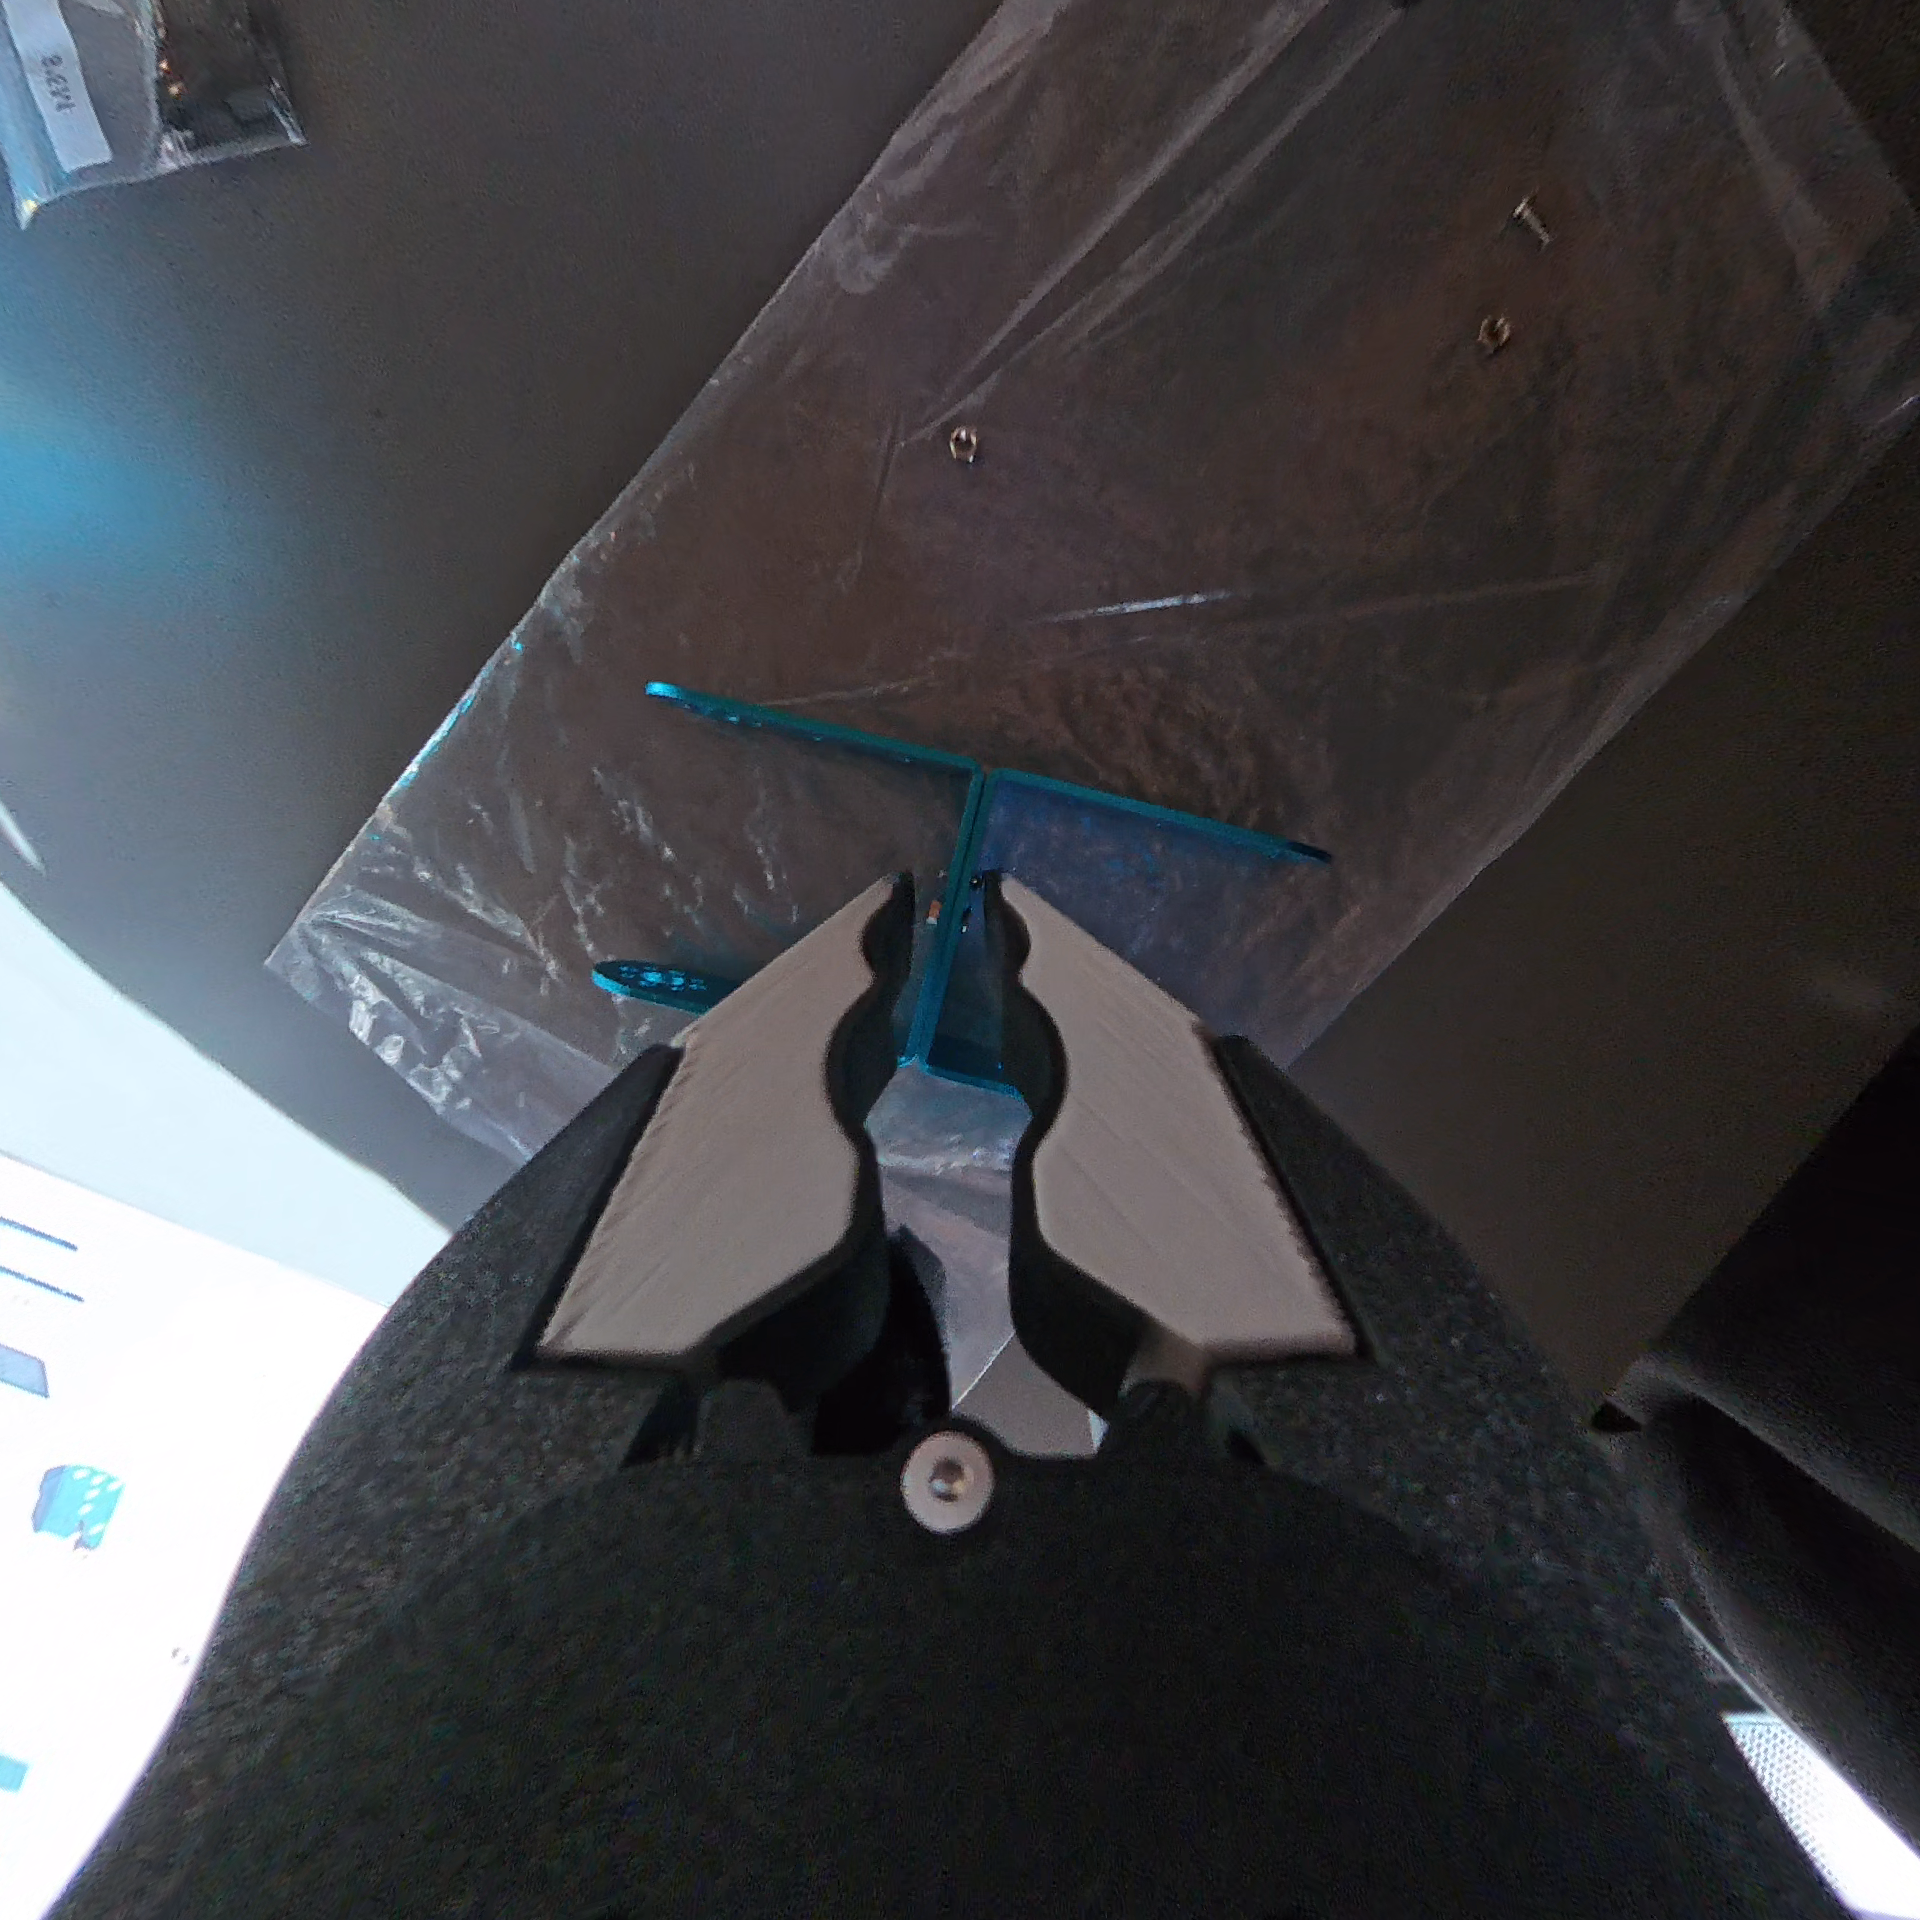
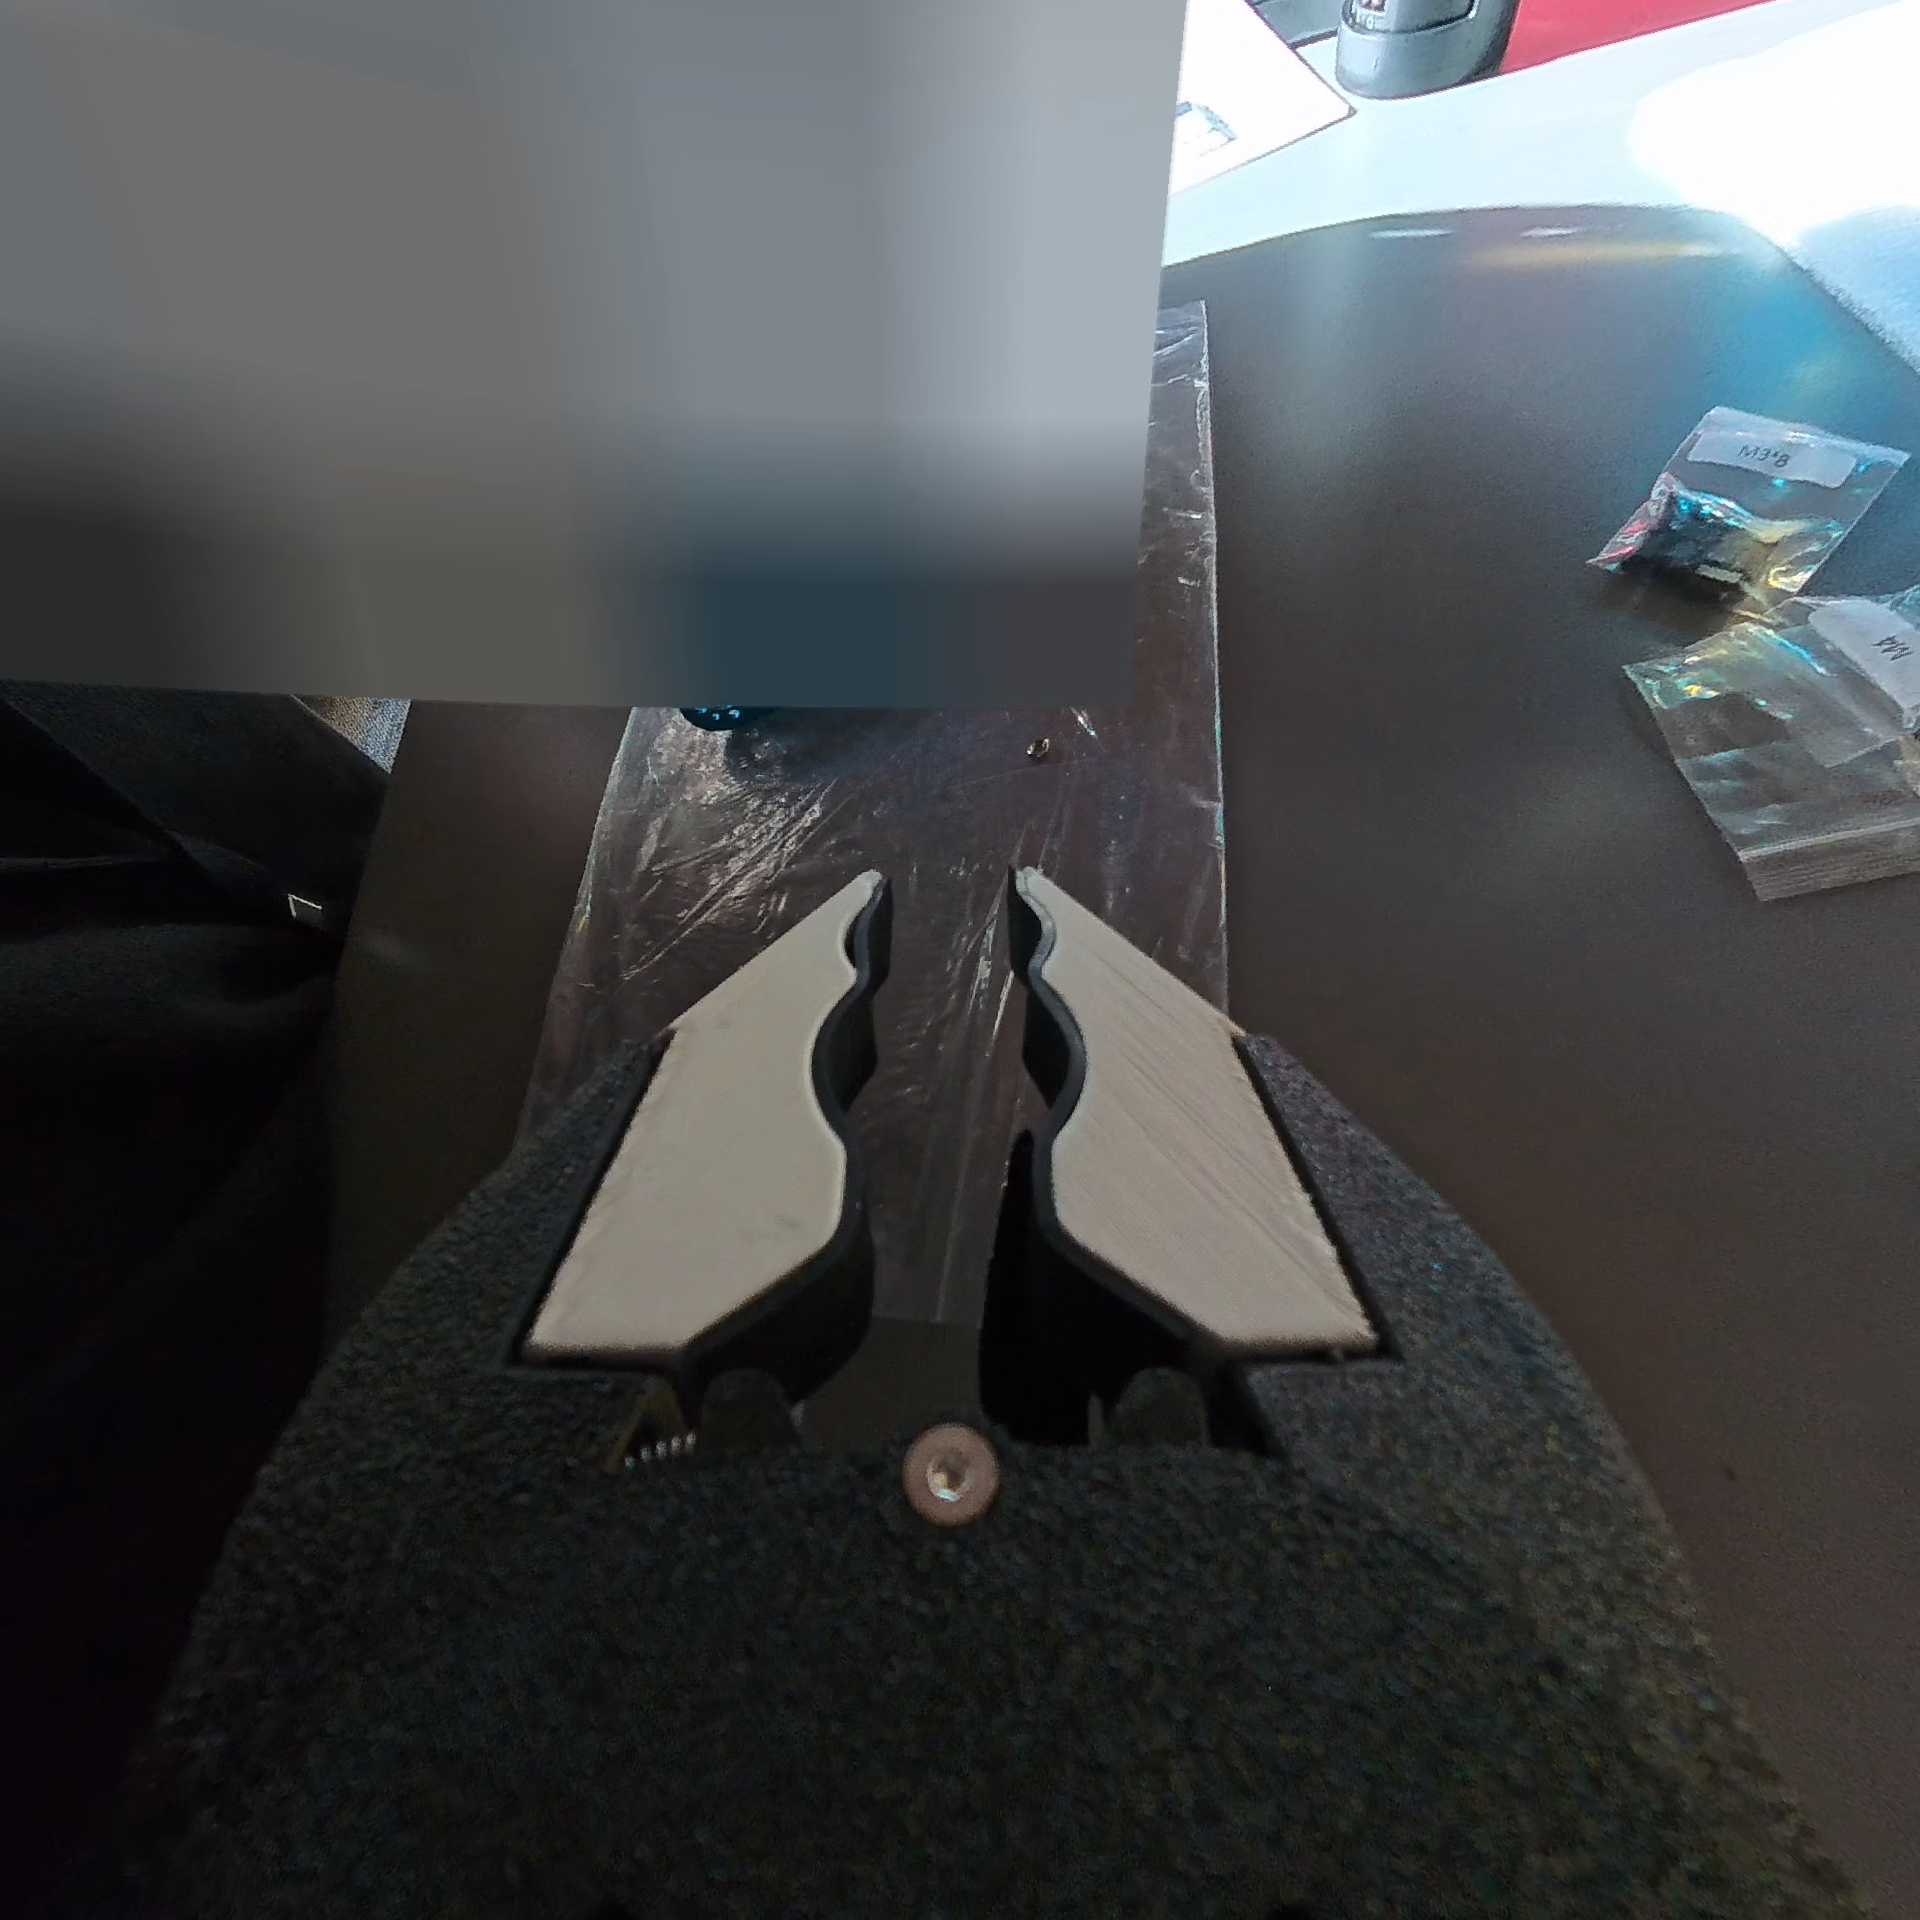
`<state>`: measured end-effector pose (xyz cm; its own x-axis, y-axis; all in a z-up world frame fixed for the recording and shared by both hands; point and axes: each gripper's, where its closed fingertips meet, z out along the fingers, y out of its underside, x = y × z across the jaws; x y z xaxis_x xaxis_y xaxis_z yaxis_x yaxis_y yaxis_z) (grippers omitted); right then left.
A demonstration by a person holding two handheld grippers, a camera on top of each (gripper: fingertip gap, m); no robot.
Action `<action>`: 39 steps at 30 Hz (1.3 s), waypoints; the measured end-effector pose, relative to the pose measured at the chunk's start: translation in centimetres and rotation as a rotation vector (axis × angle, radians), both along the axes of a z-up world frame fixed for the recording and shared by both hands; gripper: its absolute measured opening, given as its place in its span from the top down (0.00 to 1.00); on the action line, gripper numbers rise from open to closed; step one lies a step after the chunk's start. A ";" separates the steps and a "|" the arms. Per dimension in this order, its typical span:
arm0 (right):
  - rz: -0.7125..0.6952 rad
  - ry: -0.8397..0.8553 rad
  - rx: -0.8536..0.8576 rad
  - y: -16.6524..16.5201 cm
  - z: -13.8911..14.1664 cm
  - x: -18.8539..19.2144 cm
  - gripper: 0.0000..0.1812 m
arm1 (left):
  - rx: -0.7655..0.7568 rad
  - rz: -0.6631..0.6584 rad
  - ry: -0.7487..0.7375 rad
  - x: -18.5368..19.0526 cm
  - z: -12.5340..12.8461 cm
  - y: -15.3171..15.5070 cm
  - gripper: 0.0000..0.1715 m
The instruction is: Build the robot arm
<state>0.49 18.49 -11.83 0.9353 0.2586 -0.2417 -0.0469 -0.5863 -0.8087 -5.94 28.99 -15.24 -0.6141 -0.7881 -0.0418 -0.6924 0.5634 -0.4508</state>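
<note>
My left gripper is shut on two blue metal angle brackets held back to back, their flanges spreading left and right above a clear plastic sheet. A third blue perforated piece lies on the sheet left of the fingers. Two small nuts and a small screw lie on the sheet farther off. My right gripper is open a little and empty, hovering over the same plastic sheet. A small nut lies ahead of it. A large blurred patch hides the upper left.
The dark mat carries two small clear bags of hardware at the right; one bag also shows in the left wrist view. A printed white sheet lies at the left. Dark fabric lies left of the mat. The gap from one gripper's tips to the other's is roughly 15 centimetres.
</note>
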 end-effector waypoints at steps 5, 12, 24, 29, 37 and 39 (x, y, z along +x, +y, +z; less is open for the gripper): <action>0.002 -0.001 -0.002 0.0 0.0 0.0 0.88 | -0.023 0.004 -0.020 -0.1 -0.5 0.2 0.95; 0.001 0.000 -0.002 0.0 0.0 0.0 0.88 | 0.015 0.005 -0.024 -0.4 -0.8 0.6 0.92; 0.006 -0.005 -0.017 -0.1 -0.4 0.0 0.88 | -0.131 -0.025 -0.008 -0.5 -0.8 0.1 0.91; 0.007 -0.005 -0.024 -0.1 -0.6 0.0 0.88 | -0.141 -0.022 -0.020 -0.6 -0.8 0.4 0.92; 0.012 -0.006 -0.033 -0.1 -0.8 -0.1 0.88 | -0.138 -0.053 -0.035 -0.6 -0.8 0.3 0.96; 0.014 -0.007 -0.037 -0.1 -0.9 -0.2 0.88 | -0.153 -0.051 -0.033 -0.6 -0.8 0.2 0.96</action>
